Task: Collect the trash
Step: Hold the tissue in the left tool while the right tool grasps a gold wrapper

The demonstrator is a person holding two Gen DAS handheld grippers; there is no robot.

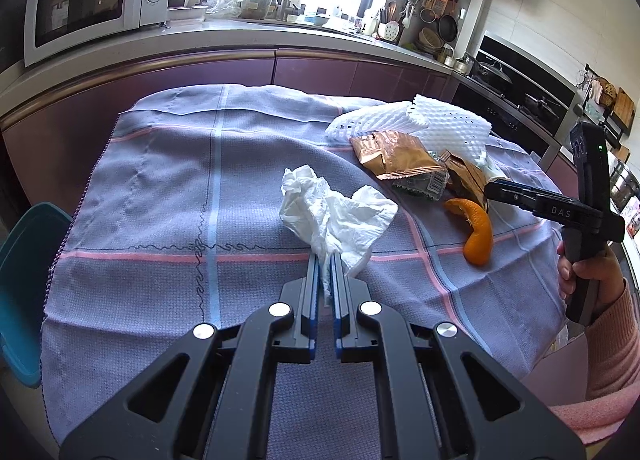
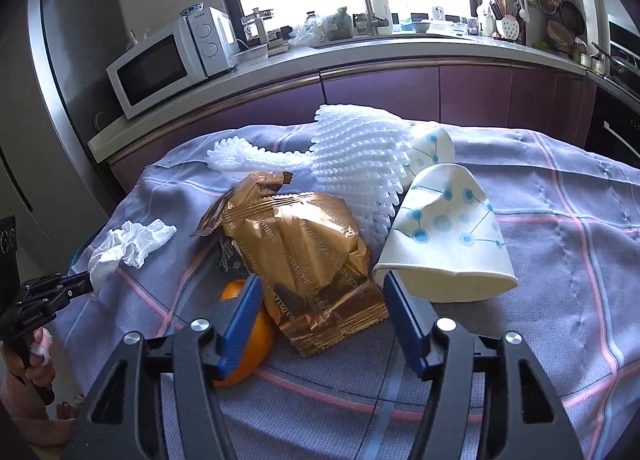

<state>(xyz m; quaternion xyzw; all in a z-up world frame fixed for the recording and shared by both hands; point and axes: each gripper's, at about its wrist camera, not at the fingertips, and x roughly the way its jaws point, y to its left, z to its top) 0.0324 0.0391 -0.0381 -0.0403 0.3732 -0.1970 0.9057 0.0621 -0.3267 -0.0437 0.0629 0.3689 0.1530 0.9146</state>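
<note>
Mid-cloth, left gripper (image 1: 327,260) fingers clamped on tissue (image 1: 334,215); right gripper (image 2: 322,300) fingers apart

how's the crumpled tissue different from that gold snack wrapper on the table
The tissue is white, soft crumpled paper; the gold wrapper is shiny, creased foil with printed lettering. The tissue is pinched between the left gripper fingers, while the wrapper lies free on the cloth between the open fingers of the right gripper. The tissue sits alone; the wrapper lies in a pile beside the orange peel and foam net. Both are trash.
</note>
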